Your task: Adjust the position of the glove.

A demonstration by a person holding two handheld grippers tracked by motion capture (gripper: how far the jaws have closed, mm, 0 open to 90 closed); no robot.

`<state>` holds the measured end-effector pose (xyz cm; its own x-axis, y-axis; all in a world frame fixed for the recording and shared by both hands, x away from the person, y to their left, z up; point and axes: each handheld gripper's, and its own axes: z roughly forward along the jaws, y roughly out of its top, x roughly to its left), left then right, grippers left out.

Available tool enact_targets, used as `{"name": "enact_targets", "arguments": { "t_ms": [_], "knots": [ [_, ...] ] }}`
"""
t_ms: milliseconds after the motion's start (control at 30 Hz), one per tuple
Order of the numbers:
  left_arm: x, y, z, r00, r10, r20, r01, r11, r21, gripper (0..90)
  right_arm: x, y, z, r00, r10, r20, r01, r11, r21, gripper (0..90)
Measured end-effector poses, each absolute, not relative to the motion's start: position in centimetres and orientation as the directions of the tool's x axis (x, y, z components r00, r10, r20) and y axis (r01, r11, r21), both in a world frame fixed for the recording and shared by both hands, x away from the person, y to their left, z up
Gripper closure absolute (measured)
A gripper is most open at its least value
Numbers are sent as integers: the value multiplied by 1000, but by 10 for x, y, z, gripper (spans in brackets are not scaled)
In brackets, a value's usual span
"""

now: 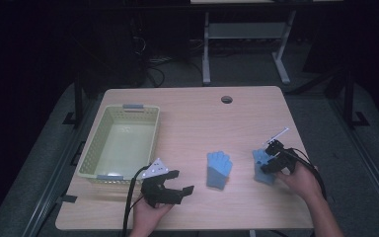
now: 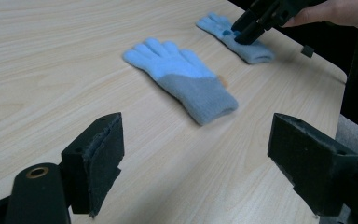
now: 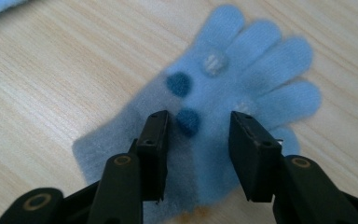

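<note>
Right-hand glove (image 3: 223,93) lying flat near the bench's (image 1: 192,113) right edge, being straddled by the right tongs (image 3: 198,140) with jaws parted, likely lining up a pinch, left tongs (image 2: 196,154) hovering wide open toward the other glove (image 2: 182,79), probably bound for the basket (image 1: 91,148)

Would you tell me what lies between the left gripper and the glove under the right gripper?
The other blue glove lies flat there, between the left gripper and the far glove, as the high view shows.
</note>
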<state>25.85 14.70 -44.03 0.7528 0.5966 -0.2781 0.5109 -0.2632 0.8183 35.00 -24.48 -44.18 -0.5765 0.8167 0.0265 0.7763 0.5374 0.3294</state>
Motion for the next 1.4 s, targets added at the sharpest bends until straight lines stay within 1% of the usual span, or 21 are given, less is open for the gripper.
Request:
{"name": "enact_targets", "arguments": {
  "t_ms": [233, 400, 633, 800, 1100, 1400],
  "knots": [
    [258, 145, -441, 753, 595, -281, 511, -260, 819, 182, 352, -247, -441, -570, 821, 31, 781, 530, 331, 658],
    [258, 145, -442, 749, 593, -295, 519, -251, 817, 183, 353, -246, -441, -575, 818, 28, 776, 534, 335, 744],
    [258, 146, -442, 753, 590, -292, 518, -257, 816, 184, 353, -247, -441, -568, 822, 40, 783, 525, 333, 800],
    [257, 145, -440, 755, 588, -289, 510, -251, 823, 189, 350, -247, -438, -571, 821, 25, 778, 531, 338, 811],
    [257, 144, -440, 754, 588, -292, 512, -247, 823, 190, 345, -249, -431, -561, 827, 38, 777, 510, 370, 813],
    [257, 146, -439, 756, 584, -294, 511, -248, 823, 190, 338, -239, -411, -571, 820, 28, 757, 513, 404, 813]
  ]
}}
